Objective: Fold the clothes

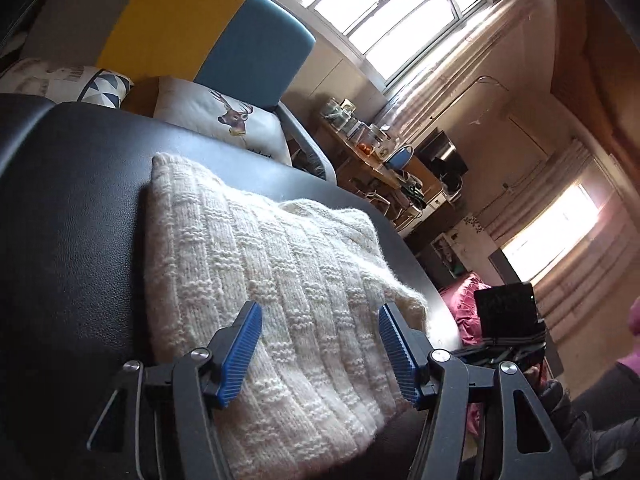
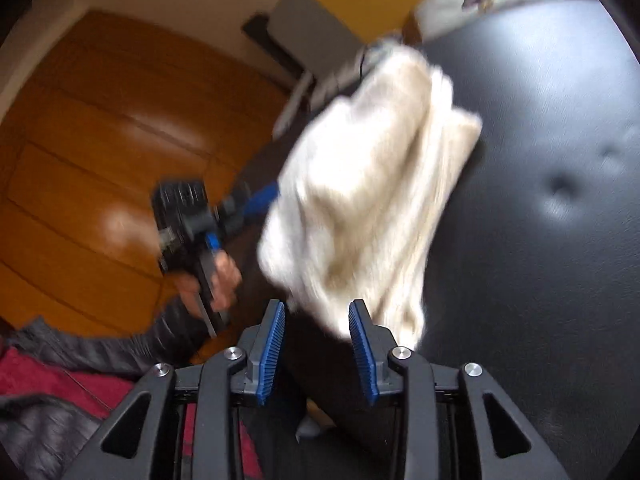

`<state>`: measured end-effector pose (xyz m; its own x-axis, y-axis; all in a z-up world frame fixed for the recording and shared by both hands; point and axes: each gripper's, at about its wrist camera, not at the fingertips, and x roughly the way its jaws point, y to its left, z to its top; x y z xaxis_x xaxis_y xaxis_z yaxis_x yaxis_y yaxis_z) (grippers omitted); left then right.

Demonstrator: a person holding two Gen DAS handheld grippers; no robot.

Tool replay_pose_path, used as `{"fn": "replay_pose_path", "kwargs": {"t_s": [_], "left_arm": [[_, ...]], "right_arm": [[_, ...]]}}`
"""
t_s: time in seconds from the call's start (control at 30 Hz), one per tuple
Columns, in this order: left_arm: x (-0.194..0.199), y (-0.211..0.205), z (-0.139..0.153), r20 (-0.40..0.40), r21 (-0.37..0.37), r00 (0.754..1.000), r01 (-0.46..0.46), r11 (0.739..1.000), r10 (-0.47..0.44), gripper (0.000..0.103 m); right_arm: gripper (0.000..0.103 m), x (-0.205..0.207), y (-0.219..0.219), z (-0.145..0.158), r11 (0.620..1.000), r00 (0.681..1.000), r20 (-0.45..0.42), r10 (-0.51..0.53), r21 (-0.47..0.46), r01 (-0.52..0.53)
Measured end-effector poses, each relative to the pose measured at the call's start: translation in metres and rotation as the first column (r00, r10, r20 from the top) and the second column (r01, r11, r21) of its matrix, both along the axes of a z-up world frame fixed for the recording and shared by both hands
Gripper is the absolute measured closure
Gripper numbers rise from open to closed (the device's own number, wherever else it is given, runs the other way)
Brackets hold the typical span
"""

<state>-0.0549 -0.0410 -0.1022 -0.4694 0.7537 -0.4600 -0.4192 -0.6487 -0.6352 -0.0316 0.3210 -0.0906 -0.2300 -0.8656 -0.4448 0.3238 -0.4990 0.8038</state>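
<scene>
1. On the black padded bench point(image 1: 72, 208) lies a cream knitted sweater point(image 1: 256, 264), folded into a thick pad with several layers stacked; in the right wrist view it sits close to the bench's edge, with bare wooden floor point(image 2: 92, 140) below that side

2. Beyond the bench stand a yellow and blue sofa back point(image 1: 208, 36) and a deer-print cushion point(image 1: 228, 124); neither touches the sweater

3. Left tool point(image 1: 320, 344): its jaws stand wide, one blue pad on each side of the sweater's near end, low over the knit. I cannot tell whether the pads touch the wool; nothing is pinched between them

4. Right tool point(image 2: 316, 344): jaws parted to a middling gap and holding nothing, with the sweater's near corner just ahead of the pads. This view is smeared by motion blur, so fine contact is unreadable. The person's hand point(image 2: 220, 276) grips the left tool's handle at the bench edge

5. Judged from the neat stack, the folding looks nearly done. What could go wrong:
- closing the left tool on only the top layer would peel the fold open
- a push toward the edge could slide the pad off onto the floor, as the smooth bench gives little grip
- ridged pads may snag the loose knit and drag it when pulled back
</scene>
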Motion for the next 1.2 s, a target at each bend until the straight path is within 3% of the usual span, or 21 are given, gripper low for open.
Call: {"fn": "replay_pose_path", "kwargs": {"t_s": [0.07, 0.2, 0.33, 0.4, 0.5, 0.57, 0.6, 0.67, 0.77, 0.8, 0.83, 0.9, 1.07, 1.13, 1.2], "left_arm": [[0.006, -0.001, 0.0, -0.007, -0.008, 1.0, 0.004, 1.0, -0.004, 0.042], [0.02, 0.003, 0.001, -0.034, -0.036, 0.999, 0.01, 0.999, -0.011, 0.042], [0.033, 0.012, -0.002, -0.051, -0.081, 0.997, 0.046, 0.996, -0.05, 0.042], [0.036, 0.017, -0.005, -0.054, -0.107, 0.995, 0.078, 0.991, -0.084, 0.042], [0.038, 0.023, -0.008, -0.056, -0.128, 0.991, 0.116, 0.985, -0.124, 0.042], [0.04, 0.03, -0.013, -0.049, -0.131, 0.986, 0.15, 0.98, -0.157, 0.042], [0.04, 0.032, -0.015, -0.043, -0.135, 0.984, 0.168, 0.977, -0.175, 0.04], [0.04, 0.039, -0.021, -0.019, -0.144, 0.976, 0.212, 0.967, -0.217, 0.04], [0.043, 0.044, -0.027, -0.003, -0.164, 0.964, 0.261, 0.951, -0.265, 0.038], [0.044, 0.044, -0.028, 0.0, -0.17, 0.961, 0.274, 0.947, -0.278, 0.038], [0.046, 0.044, -0.029, 0.003, -0.175, 0.956, 0.288, 0.941, -0.292, 0.038], [0.049, 0.046, -0.03, 0.003, -0.185, 0.948, 0.313, 0.931, -0.318, 0.038], [0.056, 0.053, -0.027, -0.01, -0.254, 0.934, 0.344, 0.904, -0.358, 0.038], [0.053, 0.05, -0.024, 0.007, -0.23, 0.934, 0.349, 0.908, -0.357, 0.038], [0.045, 0.038, -0.018, 0.043, -0.152, 0.941, 0.338, 0.929, -0.336, 0.038]], "right_arm": [[0.06, -0.016, 0.008, 0.001, 0.995, 0.996, -0.004, -0.092, -0.037, 0.091], [0.057, -0.052, 0.003, -0.025, 0.981, 0.98, 0.088, -0.177, -0.066, 0.183], [0.058, -0.076, -0.006, -0.047, 0.971, 0.967, 0.159, -0.2, -0.101, 0.217], [0.058, -0.081, -0.01, -0.052, 0.965, 0.967, 0.171, -0.187, -0.155, 0.214], [0.058, -0.091, -0.013, -0.049, 0.966, 0.971, 0.147, -0.19, -0.147, 0.212], [0.062, -0.091, -0.026, -0.043, 0.986, 0.985, 0.067, -0.162, -0.022, 0.164], [0.071, -0.089, -0.033, -0.038, 0.988, 0.989, 0.028, -0.146, 0.06, 0.144], [0.078, -0.084, -0.047, -0.028, 0.971, 0.994, -0.038, -0.106, 0.213, 0.112], [0.082, -0.066, -0.06, 0.01, 0.935, 0.981, -0.179, -0.075, 0.329, 0.131], [0.083, -0.059, -0.062, 0.018, 0.909, 0.973, -0.221, -0.062, 0.39, 0.146], [0.083, -0.064, -0.069, 0.012, 0.853, 0.969, -0.246, -0.027, 0.5, 0.151], [0.083, -0.063, -0.077, -0.002, 0.783, 0.98, -0.201, 0.003, 0.609, 0.123], [0.08, -0.07, -0.043, -0.02, 0.883, 0.982, -0.146, -0.118, 0.437, 0.172], [0.078, -0.068, -0.036, -0.023, 0.908, 0.983, -0.129, -0.132, 0.383, 0.172], [0.078, -0.061, -0.031, -0.013, 0.932, 0.98, -0.118, -0.16, 0.308, 0.189]]}}
